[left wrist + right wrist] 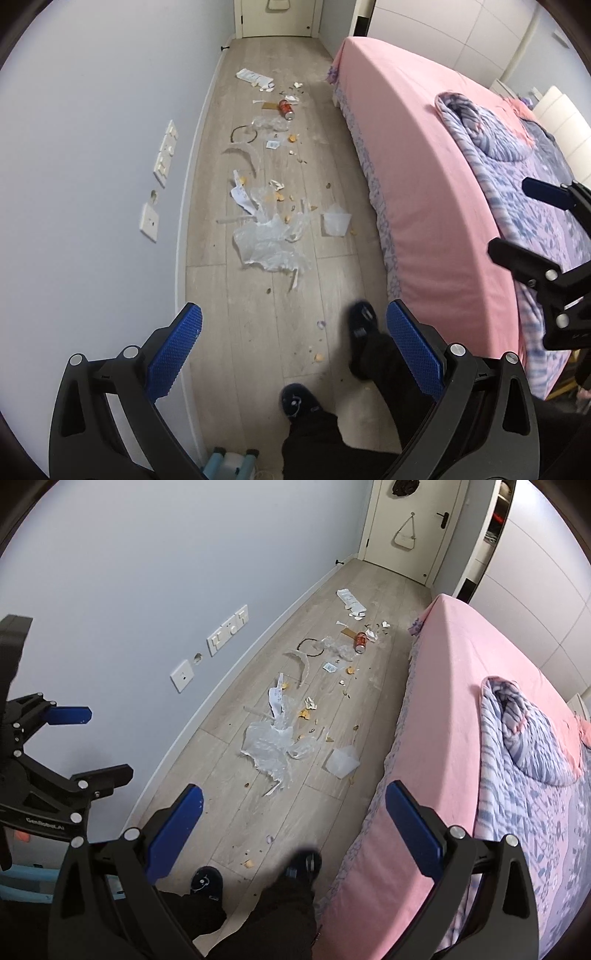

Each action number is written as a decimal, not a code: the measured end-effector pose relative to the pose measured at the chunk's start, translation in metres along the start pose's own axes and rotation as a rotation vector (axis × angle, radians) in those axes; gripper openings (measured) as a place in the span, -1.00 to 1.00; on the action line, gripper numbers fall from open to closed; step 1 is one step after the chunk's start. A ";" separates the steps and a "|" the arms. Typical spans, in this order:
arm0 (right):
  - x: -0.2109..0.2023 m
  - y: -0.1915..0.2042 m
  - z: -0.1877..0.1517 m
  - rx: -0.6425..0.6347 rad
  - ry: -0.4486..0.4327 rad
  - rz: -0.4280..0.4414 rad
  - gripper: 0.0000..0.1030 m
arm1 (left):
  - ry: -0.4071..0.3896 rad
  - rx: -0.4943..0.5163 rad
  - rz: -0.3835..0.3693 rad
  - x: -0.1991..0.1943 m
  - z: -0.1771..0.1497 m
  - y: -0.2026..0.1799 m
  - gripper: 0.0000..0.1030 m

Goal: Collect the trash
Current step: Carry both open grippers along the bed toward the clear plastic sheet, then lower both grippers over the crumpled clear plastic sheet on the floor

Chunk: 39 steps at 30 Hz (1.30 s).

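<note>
both tools [294, 339] [294, 818] gape empty above littered floor [258, 302].

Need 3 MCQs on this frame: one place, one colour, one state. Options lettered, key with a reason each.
1. Where does the red can lie?
A on the bed
B on the floor near the bed's far corner
C by the person's feet

2. What colour is the bed sheet?
A pink
B green
C white

3. How is the left gripper?
A shut on a bag
B open, holding nothing
C shut on paper

Key:
1 B, it lies among far litter on the floor.
2 A, pink covers the mattress side.
3 B, blue pads stand wide apart with only floor between.
</note>
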State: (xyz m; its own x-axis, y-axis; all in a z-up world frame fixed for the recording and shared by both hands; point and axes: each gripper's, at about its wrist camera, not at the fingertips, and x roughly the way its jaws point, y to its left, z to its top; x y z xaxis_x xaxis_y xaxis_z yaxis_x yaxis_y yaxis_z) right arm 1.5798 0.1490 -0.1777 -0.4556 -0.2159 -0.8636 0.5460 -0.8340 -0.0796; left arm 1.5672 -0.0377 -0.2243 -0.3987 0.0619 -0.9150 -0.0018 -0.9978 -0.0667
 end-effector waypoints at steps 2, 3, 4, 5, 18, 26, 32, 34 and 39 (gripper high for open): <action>0.019 -0.013 0.011 -0.011 0.011 0.015 0.87 | 0.003 0.002 0.012 0.010 0.016 -0.004 0.88; 0.028 -0.019 0.017 -0.016 0.016 0.025 0.87 | 0.007 0.001 0.021 0.016 0.026 -0.006 0.88; 0.042 -0.029 0.026 -0.023 0.023 0.045 0.87 | 0.016 0.000 0.036 0.023 0.035 -0.008 0.88; 0.048 -0.033 0.031 -0.028 0.027 0.053 0.87 | 0.024 -0.004 0.049 0.027 0.043 -0.009 0.88; 0.135 -0.083 0.101 -0.223 0.092 0.165 0.87 | 0.071 -0.185 0.104 0.082 0.139 -0.018 0.88; 0.231 -0.071 0.094 -0.195 0.175 0.204 0.87 | 0.133 -0.218 0.108 0.162 0.117 0.028 0.88; 0.358 -0.047 0.062 -0.116 0.208 0.209 0.87 | 0.158 -0.162 0.100 0.294 0.088 0.073 0.88; 0.413 -0.036 0.047 -0.111 0.204 0.210 0.87 | 0.160 -0.139 0.102 0.339 0.081 0.086 0.88; 0.515 -0.016 0.008 -0.159 0.191 0.211 0.87 | 0.154 -0.080 0.075 0.447 0.067 0.114 0.88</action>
State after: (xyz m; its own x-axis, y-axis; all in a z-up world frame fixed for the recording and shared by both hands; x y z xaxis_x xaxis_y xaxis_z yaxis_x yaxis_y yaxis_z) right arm 1.3308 0.0474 -0.6171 -0.1885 -0.2636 -0.9460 0.7243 -0.6879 0.0474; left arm 1.3272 -0.1254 -0.6137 -0.2503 -0.0038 -0.9682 0.0982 -0.9949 -0.0215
